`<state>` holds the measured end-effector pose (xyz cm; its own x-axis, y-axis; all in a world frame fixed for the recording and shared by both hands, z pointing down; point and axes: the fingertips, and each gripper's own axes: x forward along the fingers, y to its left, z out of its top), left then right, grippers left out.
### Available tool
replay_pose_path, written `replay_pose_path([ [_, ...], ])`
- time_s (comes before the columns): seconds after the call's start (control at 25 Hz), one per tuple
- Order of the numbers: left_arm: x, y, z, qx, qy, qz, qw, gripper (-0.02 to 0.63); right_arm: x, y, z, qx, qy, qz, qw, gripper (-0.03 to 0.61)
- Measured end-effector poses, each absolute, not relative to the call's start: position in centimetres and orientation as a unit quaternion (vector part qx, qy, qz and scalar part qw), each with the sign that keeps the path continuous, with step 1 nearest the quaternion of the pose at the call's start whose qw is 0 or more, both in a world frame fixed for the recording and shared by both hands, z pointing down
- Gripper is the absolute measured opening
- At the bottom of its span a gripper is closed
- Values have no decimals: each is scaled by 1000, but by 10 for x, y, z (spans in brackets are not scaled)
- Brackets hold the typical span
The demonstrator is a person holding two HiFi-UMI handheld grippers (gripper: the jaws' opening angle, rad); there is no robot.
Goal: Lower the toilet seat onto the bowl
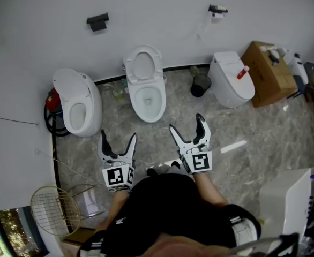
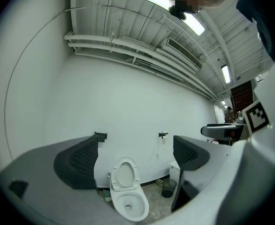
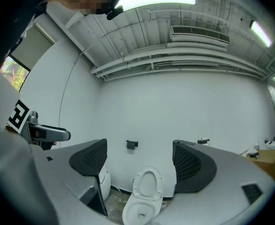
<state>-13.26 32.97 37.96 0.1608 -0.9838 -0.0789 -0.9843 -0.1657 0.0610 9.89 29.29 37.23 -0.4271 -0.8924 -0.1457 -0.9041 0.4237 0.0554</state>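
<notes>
I held the left gripper (image 1: pixel 118 135) and right gripper (image 1: pixel 186 122) open and empty, back from the raised toilet seat (image 1: pixel 129 67), ready to reach and push it down.

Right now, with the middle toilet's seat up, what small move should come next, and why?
Probably reach the right gripper forward to the upright seat; it and the left gripper hang open, well short of the bowl.
</notes>
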Motion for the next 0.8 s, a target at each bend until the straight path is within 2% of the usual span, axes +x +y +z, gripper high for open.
replay_pose_path([
  [0.8, -160, 288, 394, -772, 634, 50, -7, 486, 69, 251, 379, -538, 840, 62, 40, 426],
])
